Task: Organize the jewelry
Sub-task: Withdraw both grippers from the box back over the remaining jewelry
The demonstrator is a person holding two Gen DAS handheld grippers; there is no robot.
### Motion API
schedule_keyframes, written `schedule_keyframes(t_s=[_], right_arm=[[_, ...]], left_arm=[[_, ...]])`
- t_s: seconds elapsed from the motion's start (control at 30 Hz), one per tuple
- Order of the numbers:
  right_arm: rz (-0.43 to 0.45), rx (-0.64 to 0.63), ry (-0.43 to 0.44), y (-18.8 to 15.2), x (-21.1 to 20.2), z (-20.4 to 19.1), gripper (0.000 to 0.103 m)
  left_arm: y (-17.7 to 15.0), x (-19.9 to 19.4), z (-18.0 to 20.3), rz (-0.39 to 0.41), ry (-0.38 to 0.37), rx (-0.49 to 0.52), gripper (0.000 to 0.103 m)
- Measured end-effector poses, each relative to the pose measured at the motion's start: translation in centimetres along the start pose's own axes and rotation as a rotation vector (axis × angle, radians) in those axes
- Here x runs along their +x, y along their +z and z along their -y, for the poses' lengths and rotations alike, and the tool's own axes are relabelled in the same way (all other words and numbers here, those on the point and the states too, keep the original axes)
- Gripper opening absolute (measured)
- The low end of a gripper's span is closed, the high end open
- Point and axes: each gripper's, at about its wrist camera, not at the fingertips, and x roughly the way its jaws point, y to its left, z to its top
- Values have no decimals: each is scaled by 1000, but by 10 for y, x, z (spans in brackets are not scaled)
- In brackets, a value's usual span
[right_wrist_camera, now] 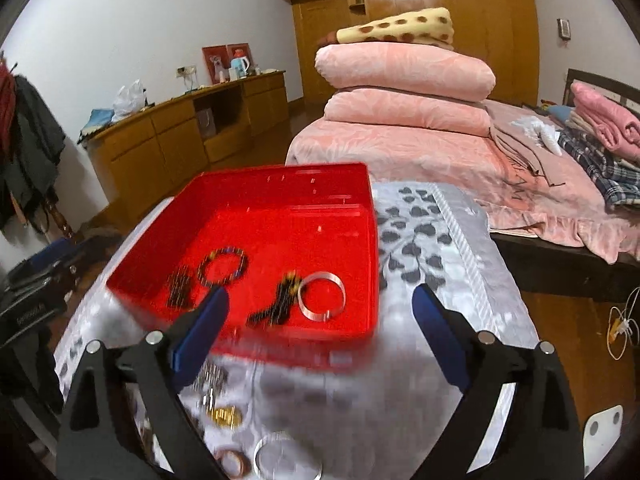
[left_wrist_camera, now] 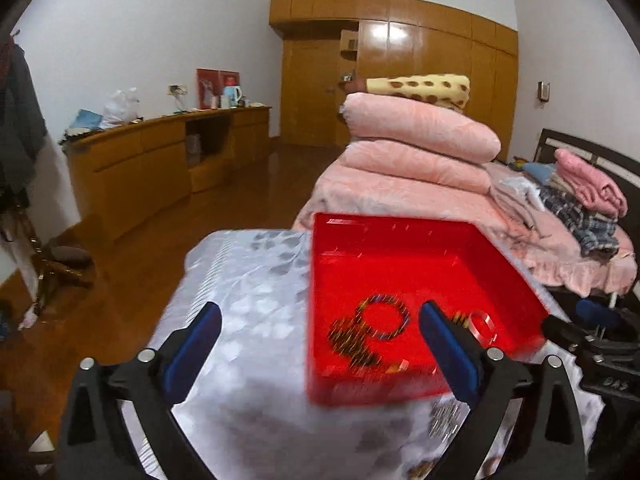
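Note:
A red tray (left_wrist_camera: 400, 240) (right_wrist_camera: 256, 184) stands on a table with a silvery leaf-print cloth (left_wrist_camera: 248, 280) (right_wrist_camera: 432, 240). Inside lie a beaded bracelet (left_wrist_camera: 385, 316) (right_wrist_camera: 224, 266), dark bead strands (left_wrist_camera: 352, 340) (right_wrist_camera: 280, 300) and a silver bangle (right_wrist_camera: 323, 295), which looks clear (left_wrist_camera: 482, 326) in the left wrist view. More jewelry lies on the cloth in front of the tray: a gold piece (right_wrist_camera: 226, 416), a clear ring (right_wrist_camera: 286, 456), a copper ring (right_wrist_camera: 232, 460). My left gripper (left_wrist_camera: 320, 354) and right gripper (right_wrist_camera: 320, 330) both stand open near the tray's front edge, nothing between their blue pads.
A bed (right_wrist_camera: 420, 148) with stacked pink quilts (left_wrist_camera: 416, 136) lies behind the table. A wooden sideboard (left_wrist_camera: 160, 152) runs along the left wall, a wardrobe (right_wrist_camera: 420, 12) stands at the back. A white cable (right_wrist_camera: 624, 320) lies on the wooden floor at right.

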Motion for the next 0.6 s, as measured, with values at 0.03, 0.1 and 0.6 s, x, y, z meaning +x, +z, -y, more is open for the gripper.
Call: schedule_keyframes(t_s=[0.03,0.1,0.6], right_arm=[[-7,-1,-9,-7,-5,-2,95],[-33,5,-30,-18,-10,-4,97],[-157,-40,-29,-89,-31,-11,97]], left_arm=[[-6,-4,-3,-10,-2,5,97],[-17,-11,-6,-23,-3,4,97],[-82,-48,-19,-157,16,-35,97]])
